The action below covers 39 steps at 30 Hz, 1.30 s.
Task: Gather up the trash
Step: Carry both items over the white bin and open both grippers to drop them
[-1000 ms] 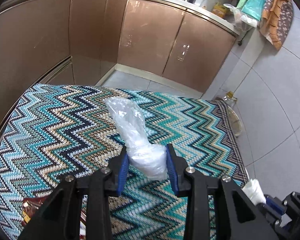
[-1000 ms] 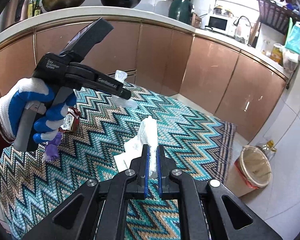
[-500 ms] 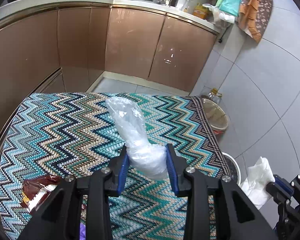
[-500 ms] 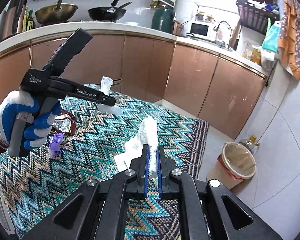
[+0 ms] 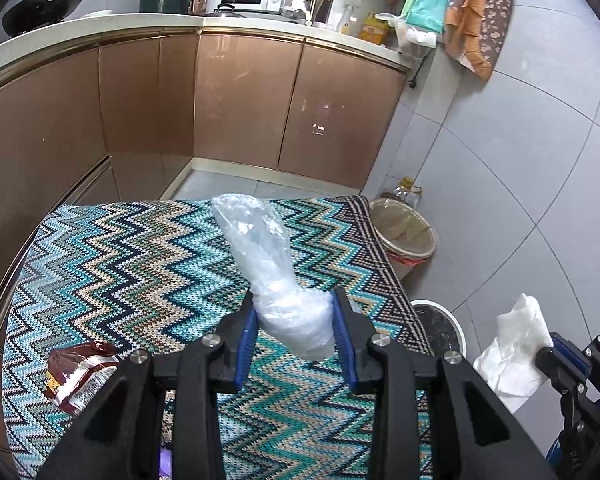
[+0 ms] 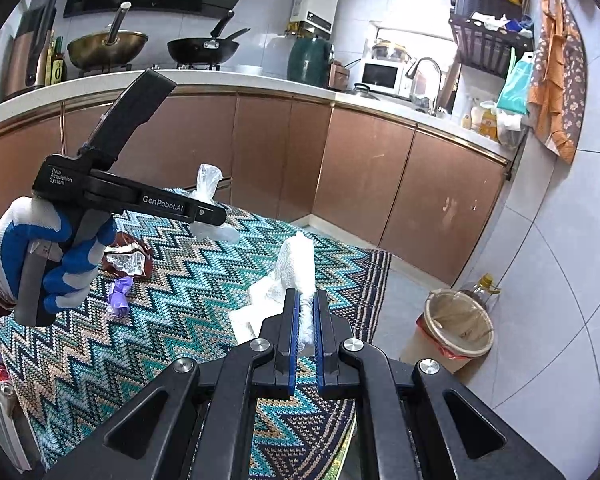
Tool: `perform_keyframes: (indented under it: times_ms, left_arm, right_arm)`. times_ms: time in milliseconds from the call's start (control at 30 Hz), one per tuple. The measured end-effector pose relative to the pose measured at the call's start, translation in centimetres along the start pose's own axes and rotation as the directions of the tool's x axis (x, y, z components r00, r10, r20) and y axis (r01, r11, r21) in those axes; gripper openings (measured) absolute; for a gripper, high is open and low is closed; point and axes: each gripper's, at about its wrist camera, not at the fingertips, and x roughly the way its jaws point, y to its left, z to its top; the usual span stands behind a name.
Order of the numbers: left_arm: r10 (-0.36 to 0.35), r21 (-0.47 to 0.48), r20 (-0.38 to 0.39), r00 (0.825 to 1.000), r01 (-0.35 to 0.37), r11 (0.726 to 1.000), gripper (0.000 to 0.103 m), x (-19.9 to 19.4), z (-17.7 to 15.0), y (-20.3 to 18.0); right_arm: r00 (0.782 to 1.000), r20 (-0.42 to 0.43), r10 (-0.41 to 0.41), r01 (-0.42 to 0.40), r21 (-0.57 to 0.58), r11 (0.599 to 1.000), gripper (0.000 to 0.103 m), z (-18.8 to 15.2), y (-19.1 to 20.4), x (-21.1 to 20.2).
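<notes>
My left gripper [image 5: 294, 320] is shut on a crumpled clear plastic bag [image 5: 268, 264] and holds it above the zigzag tablecloth [image 5: 140, 272]. It also shows in the right wrist view [image 6: 210, 216], with the bag [image 6: 208, 178] sticking up. My right gripper [image 6: 305, 312] is shut on a white paper napkin [image 6: 296, 264], which also shows in the left wrist view [image 5: 516, 344] past the table's right edge. A lined trash bin [image 6: 458, 320] stands on the floor to the right; it also shows in the left wrist view [image 5: 404, 232].
A brown snack wrapper [image 5: 80, 372] and a purple wrapper [image 6: 118, 294] lie on the cloth at the left. An oil bottle [image 6: 484, 284] stands behind the bin. Brown cabinets [image 5: 240, 100] run along the back. A white round object [image 5: 440, 328] sits below the table edge.
Both grippers have lifted and swung to the right with their loads. The trash bin has come further into view; the brown wrapper now shows in the left wrist view.
</notes>
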Motion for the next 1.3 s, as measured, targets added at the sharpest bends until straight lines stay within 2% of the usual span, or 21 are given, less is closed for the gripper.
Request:
perform_keyframes:
  times_ms: [333,633,1000,1300]
  left_arm:
    - [-0.01,0.024,0.004,1.0,0.01,1.0,0.033,-0.9,-0.2,-1.5]
    - [-0.045,0.068,-0.01,0.999,0.045,0.997,0.033,-0.2,-0.2,-4.7]
    - [-0.14,0.155,-0.055,0.989,0.146,0.977,0.033,2.7,0.1,-11.5]
    - [-0.201,0.229,-0.12,0.972,0.224,0.947,0.033,6.9,0.0,-17.2]
  right_arm:
    - [1.0,0.025,-0.014,0.013,0.008,1.0,0.007,-0.1,0.0,-1.5]
    - [0.999,0.028,-0.046,0.045,0.039,0.998,0.007,-0.8,-1.6,-2.4]
    - [0.99,0.005,-0.143,0.142,0.119,0.983,0.007,-2.4,-6.4,-3.3]
    - [0.969,-0.05,-0.243,0.248,0.184,0.951,0.007,-4.4,-11.3,-2.7]
